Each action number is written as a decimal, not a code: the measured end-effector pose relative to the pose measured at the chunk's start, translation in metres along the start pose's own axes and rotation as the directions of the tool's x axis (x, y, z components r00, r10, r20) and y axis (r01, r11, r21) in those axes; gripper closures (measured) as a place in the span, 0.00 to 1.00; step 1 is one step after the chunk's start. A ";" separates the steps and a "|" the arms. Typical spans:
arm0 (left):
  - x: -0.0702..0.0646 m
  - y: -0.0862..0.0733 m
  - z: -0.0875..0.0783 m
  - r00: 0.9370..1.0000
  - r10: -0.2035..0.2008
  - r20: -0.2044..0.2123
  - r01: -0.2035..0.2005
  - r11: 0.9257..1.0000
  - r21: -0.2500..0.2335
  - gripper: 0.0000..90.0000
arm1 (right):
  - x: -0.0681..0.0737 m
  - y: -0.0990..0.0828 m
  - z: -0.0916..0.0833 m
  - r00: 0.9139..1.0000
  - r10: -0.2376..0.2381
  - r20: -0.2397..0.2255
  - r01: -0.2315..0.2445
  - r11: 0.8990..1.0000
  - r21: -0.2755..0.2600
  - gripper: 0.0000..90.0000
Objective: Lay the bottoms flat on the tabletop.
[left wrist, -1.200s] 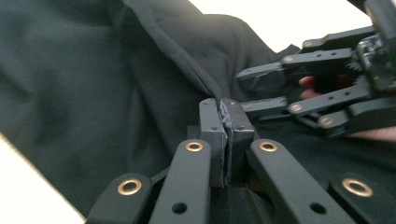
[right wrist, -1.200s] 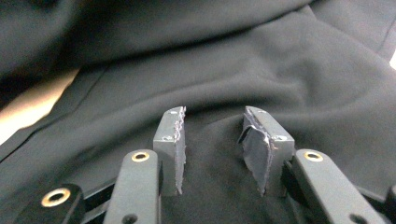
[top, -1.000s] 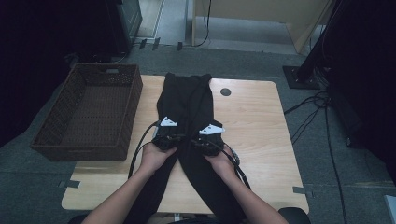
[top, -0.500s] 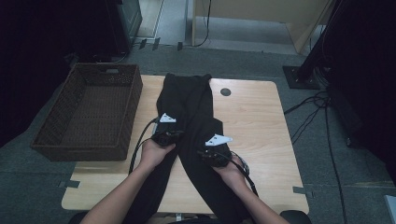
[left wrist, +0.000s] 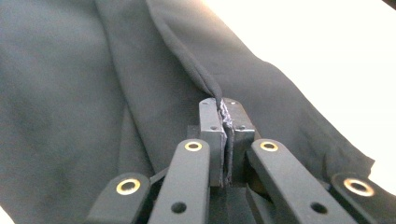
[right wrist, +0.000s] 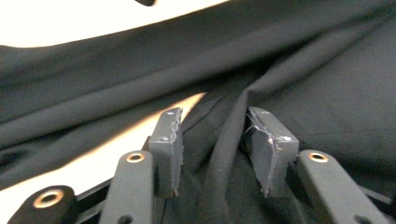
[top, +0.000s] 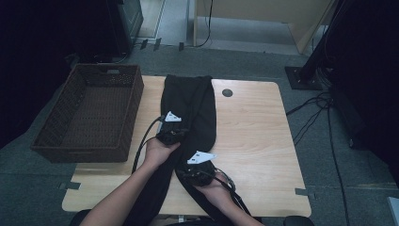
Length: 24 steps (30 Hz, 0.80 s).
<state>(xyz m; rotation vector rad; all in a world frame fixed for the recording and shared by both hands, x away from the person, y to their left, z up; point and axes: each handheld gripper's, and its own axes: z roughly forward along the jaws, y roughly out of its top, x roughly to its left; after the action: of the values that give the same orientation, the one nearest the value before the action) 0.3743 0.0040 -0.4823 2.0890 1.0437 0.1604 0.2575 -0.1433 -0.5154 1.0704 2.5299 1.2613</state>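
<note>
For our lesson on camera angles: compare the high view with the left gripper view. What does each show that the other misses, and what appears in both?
The high view takes in the brown wicker basket, the person's forearms and the right gripper nearer the table's front edge. The left gripper view shows up close that the left gripper is shut on a raised fold of cloth. Both show the black garment lying on the light wooden table.

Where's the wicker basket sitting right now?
In the high view, the wicker basket sits at the table's left edge, partly overhanging it, just left of the black trousers and the left gripper.
</note>
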 end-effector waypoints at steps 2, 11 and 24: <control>-0.001 -0.005 0.004 1.000 0.010 -0.004 -0.010 1.000 0.028 0.98 | -0.005 0.006 -0.006 1.000 -0.018 0.019 0.018 0.999 -0.037 0.62; 0.001 -0.024 0.008 1.000 0.013 -0.021 -0.012 0.998 0.068 0.98 | -0.075 0.015 -0.025 0.979 0.115 0.171 -0.093 0.987 -0.133 0.65; 0.029 -0.012 0.013 0.988 0.063 -0.139 -0.055 0.997 0.057 0.98 | -0.100 0.025 0.005 0.961 0.074 0.267 -0.061 0.996 -0.058 0.71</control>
<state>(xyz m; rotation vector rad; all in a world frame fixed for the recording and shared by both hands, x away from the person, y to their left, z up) 0.3912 0.0212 -0.5054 2.1832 1.0799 0.3176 0.3477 -0.1943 -0.5196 1.2341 2.2674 1.1013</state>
